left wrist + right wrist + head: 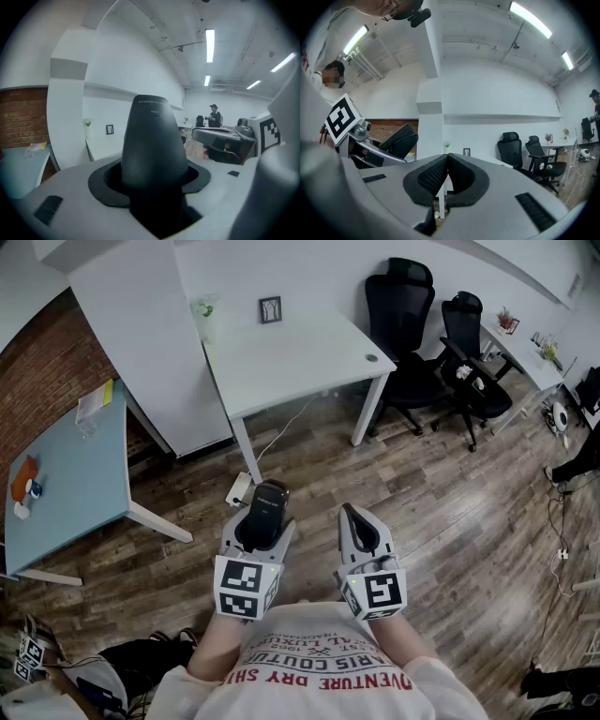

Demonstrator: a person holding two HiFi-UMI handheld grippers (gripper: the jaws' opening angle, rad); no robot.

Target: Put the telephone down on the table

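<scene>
The left gripper is clamping the phone; the right gripper's jaws are pressing together, empty. Keep it level until it's resting on the far worktop.

left gripper gripping, right gripper seemingly closed

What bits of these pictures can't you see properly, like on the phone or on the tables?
- Head view: the telephone, its lower half hidden inside the left gripper that holds it.
- Head view: the small frame on the white table, too small to tell what it shows.
- Head view: the small things on the blue table, too small to name.
</scene>
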